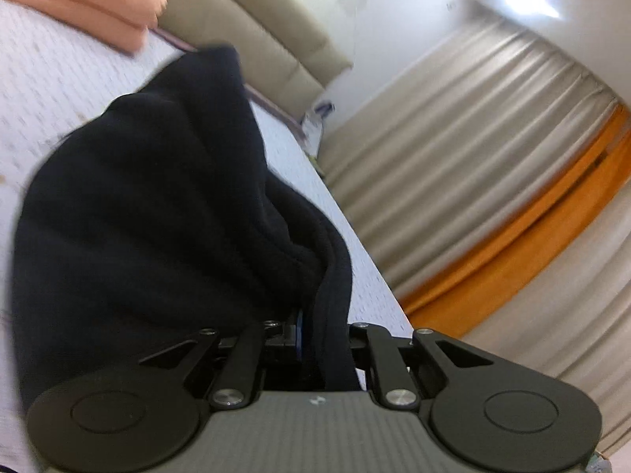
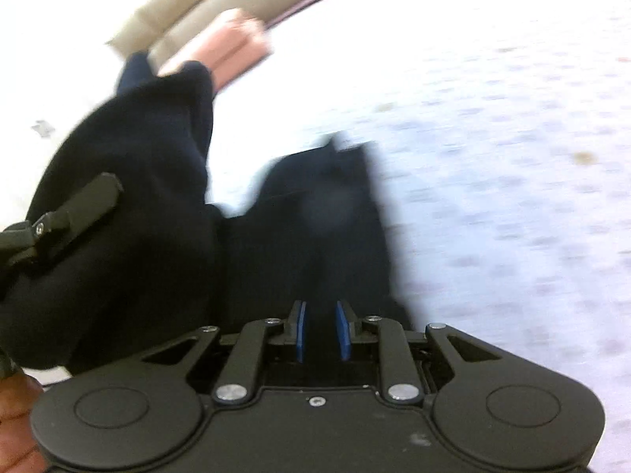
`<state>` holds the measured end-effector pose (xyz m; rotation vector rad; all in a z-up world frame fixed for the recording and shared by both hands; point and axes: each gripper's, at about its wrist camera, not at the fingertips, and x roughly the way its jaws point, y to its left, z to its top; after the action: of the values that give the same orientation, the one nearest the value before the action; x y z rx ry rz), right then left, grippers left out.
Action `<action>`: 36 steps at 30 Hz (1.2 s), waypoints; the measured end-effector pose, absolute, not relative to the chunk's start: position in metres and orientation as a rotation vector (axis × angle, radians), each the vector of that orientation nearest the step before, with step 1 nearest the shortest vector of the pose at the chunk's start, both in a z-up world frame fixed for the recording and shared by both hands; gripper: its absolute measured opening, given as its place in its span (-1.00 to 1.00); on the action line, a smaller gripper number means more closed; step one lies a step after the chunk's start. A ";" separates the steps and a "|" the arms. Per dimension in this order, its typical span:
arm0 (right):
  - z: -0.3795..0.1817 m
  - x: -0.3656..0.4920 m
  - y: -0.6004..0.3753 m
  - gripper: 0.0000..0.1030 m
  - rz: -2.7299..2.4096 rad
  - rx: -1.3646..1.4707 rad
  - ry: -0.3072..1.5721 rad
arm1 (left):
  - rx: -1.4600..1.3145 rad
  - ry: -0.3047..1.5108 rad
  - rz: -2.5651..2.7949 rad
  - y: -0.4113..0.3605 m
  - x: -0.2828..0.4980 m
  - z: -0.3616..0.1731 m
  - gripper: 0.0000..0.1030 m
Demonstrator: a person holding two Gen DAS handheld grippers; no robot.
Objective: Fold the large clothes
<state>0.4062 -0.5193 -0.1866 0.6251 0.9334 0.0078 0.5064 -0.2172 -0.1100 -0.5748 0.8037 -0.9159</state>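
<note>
Two wrist views of 1 bed with a white, faintly speckled mattress cover [image 1: 59, 90] and 1 large dark navy fleece garment [image 1: 150, 205]. In the left wrist view, the left gripper [image 1: 323, 335] is clamped on a bunched fold of the dark navy garment, which passes between its 2 black fingers and hides most of the 1 blue pad visible there; the rest of the cloth hangs up and to the left over the mattress. At far left lies 1 folded salmon-pink cloth [image 1: 98, 8] against 1 beige padded headboard [image 1: 244, 27]. To the right hang pale pleated curtains [image 1: 473, 138] with 1 orange band [image 1: 532, 213]. In the right wrist view, the right gripper [image 2: 321, 331] shows 2 blue pads [image 2: 344, 329] standing apart with a narrow gap; dark cloth lies beyond and beneath them, and the pads do not visibly press on it. The left gripper's black finger [image 2: 79, 205] appears at the left edge against the raised cloth, and part of 1 hand [image 2: 15, 433] shows at the near left corner. Both views are motion-blurred.
</note>
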 end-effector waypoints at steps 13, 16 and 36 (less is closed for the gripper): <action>-0.165 0.440 -0.565 -0.22 -0.047 0.452 0.862 | -0.156 0.926 -0.878 -0.317 0.479 -0.151 -0.08; -0.136 0.470 -0.551 0.11 0.069 0.382 0.779 | -0.284 0.888 -0.914 -0.284 0.481 -0.124 -0.10; -0.222 0.608 -0.479 -0.73 0.002 -0.033 0.898 | -0.284 0.955 -0.710 -0.184 0.490 -0.180 -0.94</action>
<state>0.6082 -0.4790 -0.2220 -0.0330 0.8985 0.0022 0.4900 -0.1838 -0.1799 -0.2839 0.9552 -0.7096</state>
